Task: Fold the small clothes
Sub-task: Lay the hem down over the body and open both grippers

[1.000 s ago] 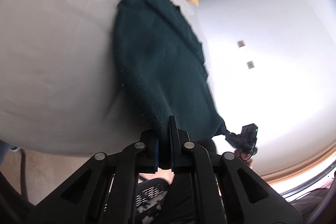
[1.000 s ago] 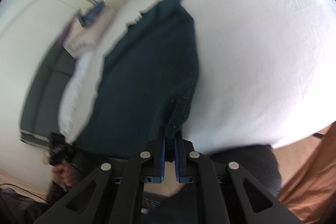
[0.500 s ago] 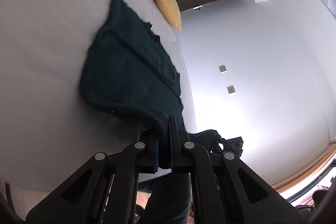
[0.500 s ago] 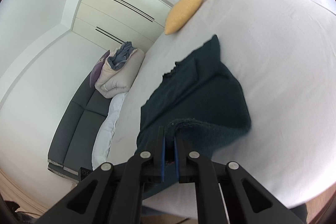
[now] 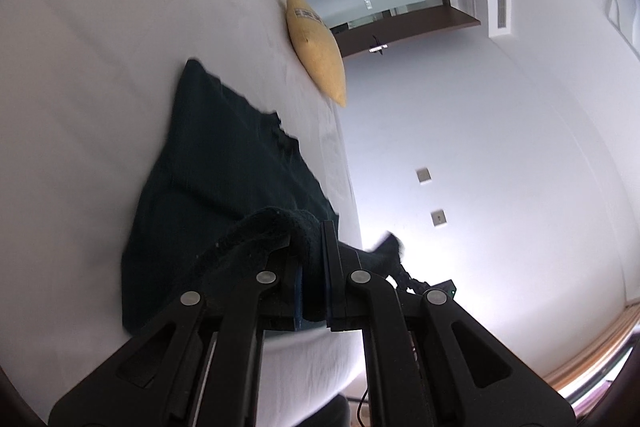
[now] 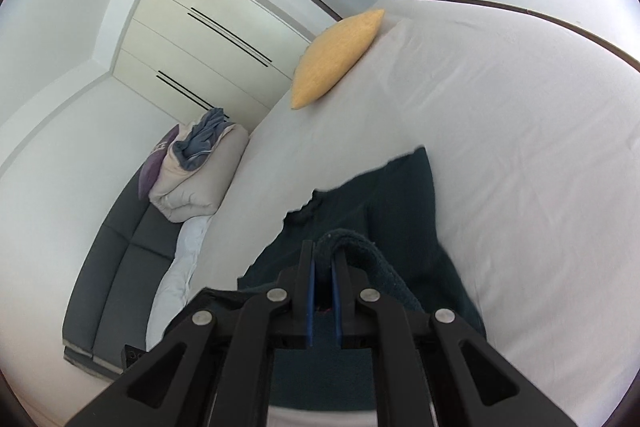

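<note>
Mid-fold: you've got the near hem of the dark green garment [image 5: 224, 171] up off the bed [image 5: 80, 67], carrying it twd the far edge.

Left claw [image 5: 316, 267] and right claw [image 6: 324, 267] are both clamped tight on a hem corner; rest of garment lies flat on the bed, short of the yellow cushion [image 6: 336, 55]. Keep both claws level & matched, lay hem edge-to-edge w/ the far edge, then let go. Vs a sec ago: hem was low at the bed's near edge; now it's raised and well fwd over the cloth.

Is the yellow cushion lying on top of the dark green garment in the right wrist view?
No: the yellow cushion rests at the far edge of the white bed, with bare sheet between it and the dark green garment.
</note>
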`<move>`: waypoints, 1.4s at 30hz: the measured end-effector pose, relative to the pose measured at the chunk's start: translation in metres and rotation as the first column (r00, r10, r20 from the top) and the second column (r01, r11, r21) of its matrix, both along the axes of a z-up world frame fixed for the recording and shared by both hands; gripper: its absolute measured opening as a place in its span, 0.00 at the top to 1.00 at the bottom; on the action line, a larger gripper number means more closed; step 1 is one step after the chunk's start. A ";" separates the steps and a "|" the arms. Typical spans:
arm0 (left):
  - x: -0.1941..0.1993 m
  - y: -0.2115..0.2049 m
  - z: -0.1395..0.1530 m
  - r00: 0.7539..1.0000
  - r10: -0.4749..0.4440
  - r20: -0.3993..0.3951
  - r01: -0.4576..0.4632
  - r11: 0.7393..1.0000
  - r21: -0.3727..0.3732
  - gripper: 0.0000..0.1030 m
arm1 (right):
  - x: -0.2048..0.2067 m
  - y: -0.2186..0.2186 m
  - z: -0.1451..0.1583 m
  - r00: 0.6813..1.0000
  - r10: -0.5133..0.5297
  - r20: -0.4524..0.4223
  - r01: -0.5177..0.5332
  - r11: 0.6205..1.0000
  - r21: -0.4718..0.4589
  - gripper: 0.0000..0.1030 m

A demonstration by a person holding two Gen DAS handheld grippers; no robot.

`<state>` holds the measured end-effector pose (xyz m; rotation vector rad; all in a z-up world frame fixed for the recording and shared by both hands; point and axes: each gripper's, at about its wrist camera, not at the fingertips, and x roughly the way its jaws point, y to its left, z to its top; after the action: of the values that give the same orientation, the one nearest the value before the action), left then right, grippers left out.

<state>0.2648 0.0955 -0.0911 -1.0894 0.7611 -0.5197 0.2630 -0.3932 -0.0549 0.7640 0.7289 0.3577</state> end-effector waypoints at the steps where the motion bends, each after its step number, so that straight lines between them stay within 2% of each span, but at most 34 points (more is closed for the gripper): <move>1: 0.009 0.002 -0.002 1.000 0.003 -0.004 -0.003 1.000 0.001 0.95 | 0.012 0.002 -0.001 1.000 -0.002 -0.005 0.002 1.000 -0.005 0.92; 11: 0.127 0.013 -0.025 0.997 0.037 -0.070 -0.036 0.999 0.015 0.95 | 0.102 0.010 -0.028 0.996 -0.054 -0.073 0.049 0.997 -0.065 0.92; 14: 0.155 0.016 -0.042 0.993 0.046 -0.107 -0.044 0.999 0.016 0.95 | 0.126 0.011 -0.042 0.991 -0.079 -0.108 0.070 0.994 -0.085 0.92; 22: 0.216 0.018 -0.094 0.972 0.049 -0.229 -0.028 0.995 0.094 0.93 | 0.169 0.009 -0.074 0.974 -0.128 -0.187 0.100 0.983 -0.151 0.92; 24: 0.226 0.020 -0.104 0.966 0.037 -0.257 -0.016 0.996 0.082 0.92 | 0.178 0.008 -0.088 0.961 -0.131 -0.243 0.096 0.984 -0.151 0.83; 25: 0.226 0.024 -0.109 0.965 0.034 -0.259 -0.018 0.998 0.064 0.90 | 0.181 0.010 -0.093 0.958 -0.125 -0.258 0.091 0.986 -0.139 0.70; 27: 0.222 0.033 -0.112 0.967 0.050 -0.249 -0.030 0.996 0.082 0.85 | 0.179 0.014 -0.094 0.971 -0.105 -0.215 0.080 0.989 -0.122 0.56; 28: 0.220 0.037 -0.113 0.967 0.058 -0.249 -0.034 0.995 0.098 0.77 | 0.176 0.015 -0.090 0.976 -0.110 -0.188 0.083 0.986 -0.143 0.52; 29: 0.219 0.043 -0.115 0.968 0.066 -0.243 -0.043 0.994 0.100 0.61 | 0.174 0.018 -0.088 0.979 -0.117 -0.166 0.089 0.982 -0.167 0.50; 30: 0.218 0.047 -0.115 0.971 0.059 -0.231 -0.043 0.997 0.071 0.50 | 0.174 0.019 -0.088 0.979 -0.122 -0.165 0.093 0.981 -0.170 0.49; 31: 0.218 0.052 -0.114 0.975 0.058 -0.217 -0.049 0.998 0.046 0.34 | 0.172 0.018 -0.087 0.977 -0.127 -0.169 0.099 0.981 -0.165 0.49; 32: 0.216 0.055 -0.108 0.975 0.074 -0.209 -0.063 0.996 0.059 0.24 | 0.170 0.015 -0.088 0.975 -0.137 -0.173 0.109 0.981 -0.159 0.49; 34: 0.207 0.064 -0.095 0.976 0.107 -0.191 -0.088 0.990 0.106 0.24 | 0.164 0.011 -0.085 0.971 -0.161 -0.174 0.131 0.976 -0.173 0.49; 37: 0.193 0.057 -0.088 0.977 0.067 -0.203 -0.037 0.989 0.146 0.24 | 0.146 0.002 -0.072 0.973 -0.182 -0.143 0.157 0.972 -0.174 0.48; 39: 0.189 0.041 -0.084 0.982 0.048 -0.184 -0.016 0.985 0.172 0.24 | 0.131 -0.002 -0.062 0.975 -0.190 -0.111 0.168 0.969 -0.183 0.43; 42: 0.164 0.024 -0.085 0.982 0.037 -0.186 0.005 0.976 0.217 0.24 | 0.108 -0.001 -0.055 0.977 -0.186 -0.102 0.154 0.953 -0.260 0.42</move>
<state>0.4289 0.1198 -0.1761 -0.9483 0.9516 -0.3129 0.3714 -0.3941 -0.1096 0.6074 0.8029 0.0581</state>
